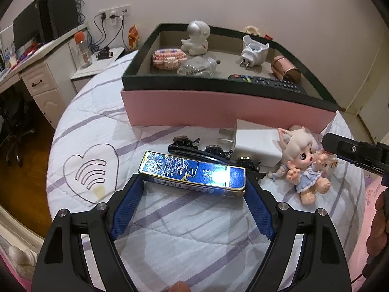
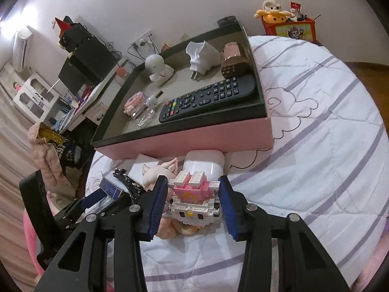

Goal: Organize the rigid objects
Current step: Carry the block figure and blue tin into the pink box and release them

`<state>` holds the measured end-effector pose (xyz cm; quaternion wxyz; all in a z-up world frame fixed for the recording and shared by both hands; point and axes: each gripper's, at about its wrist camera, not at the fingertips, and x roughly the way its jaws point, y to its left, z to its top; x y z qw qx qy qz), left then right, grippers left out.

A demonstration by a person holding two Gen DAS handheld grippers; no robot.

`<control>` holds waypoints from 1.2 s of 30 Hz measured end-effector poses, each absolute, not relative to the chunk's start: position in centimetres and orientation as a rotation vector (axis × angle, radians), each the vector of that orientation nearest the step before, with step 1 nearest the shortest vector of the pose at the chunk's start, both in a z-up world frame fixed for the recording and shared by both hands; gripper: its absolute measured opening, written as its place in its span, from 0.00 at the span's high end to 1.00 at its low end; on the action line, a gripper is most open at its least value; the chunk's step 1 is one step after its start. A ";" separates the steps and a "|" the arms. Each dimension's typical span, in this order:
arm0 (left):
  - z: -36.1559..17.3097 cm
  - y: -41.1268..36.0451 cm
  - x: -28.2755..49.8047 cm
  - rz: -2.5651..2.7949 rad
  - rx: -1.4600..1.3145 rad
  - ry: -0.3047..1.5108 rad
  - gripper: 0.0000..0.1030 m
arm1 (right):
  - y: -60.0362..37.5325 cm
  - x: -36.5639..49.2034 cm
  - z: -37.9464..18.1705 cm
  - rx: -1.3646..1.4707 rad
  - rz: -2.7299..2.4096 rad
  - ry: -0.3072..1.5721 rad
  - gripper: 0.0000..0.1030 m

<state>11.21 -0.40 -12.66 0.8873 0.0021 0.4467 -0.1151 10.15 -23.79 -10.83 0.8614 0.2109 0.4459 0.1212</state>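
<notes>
My left gripper (image 1: 193, 182) is open with its blue pads either side of a shiny blue box (image 1: 192, 174) lying on the bed. Behind the box lie a black hair clip (image 1: 194, 149), a white charger (image 1: 255, 143) and a doll (image 1: 304, 160). My right gripper (image 2: 194, 186) stands around a pink and white block figure (image 2: 194, 197); its pads sit close to the figure's sides, and contact is unclear. The pink tray (image 1: 218, 109) holds a remote (image 2: 209, 97), an astronaut figure (image 1: 197, 37), a white plug (image 1: 252, 51), a copper cylinder (image 1: 284, 69), a glass bottle (image 1: 197, 67) and a block toy (image 1: 167, 58).
A white quilt with purple stripes (image 2: 316, 146) covers the bed. A desk with monitors (image 1: 43, 22) stands to the left. A red box with plush toys (image 2: 289, 24) sits beyond the tray. The right gripper shows at the right edge of the left wrist view (image 1: 352, 153).
</notes>
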 end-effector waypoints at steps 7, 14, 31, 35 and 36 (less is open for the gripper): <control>-10.4 -0.1 10.2 -0.242 0.007 0.884 0.19 | -24.6 9.0 -9.1 0.443 0.252 0.890 0.58; -6.3 -0.3 9.8 -0.252 0.036 0.812 0.19 | -24.4 8.4 -5.4 0.416 0.282 0.816 0.58; -1.0 -3.2 19.9 -0.250 0.080 0.745 0.19 | -22.9 17.7 -0.2 0.288 0.305 0.762 0.58; -2.0 -3.9 23.4 -0.254 0.084 0.774 0.19 | -22.9 21.0 -1.4 0.278 0.296 0.803 0.58; -2.3 -4.1 24.0 -0.257 0.085 0.779 0.19 | -22.9 21.7 -1.8 0.277 0.293 0.816 0.58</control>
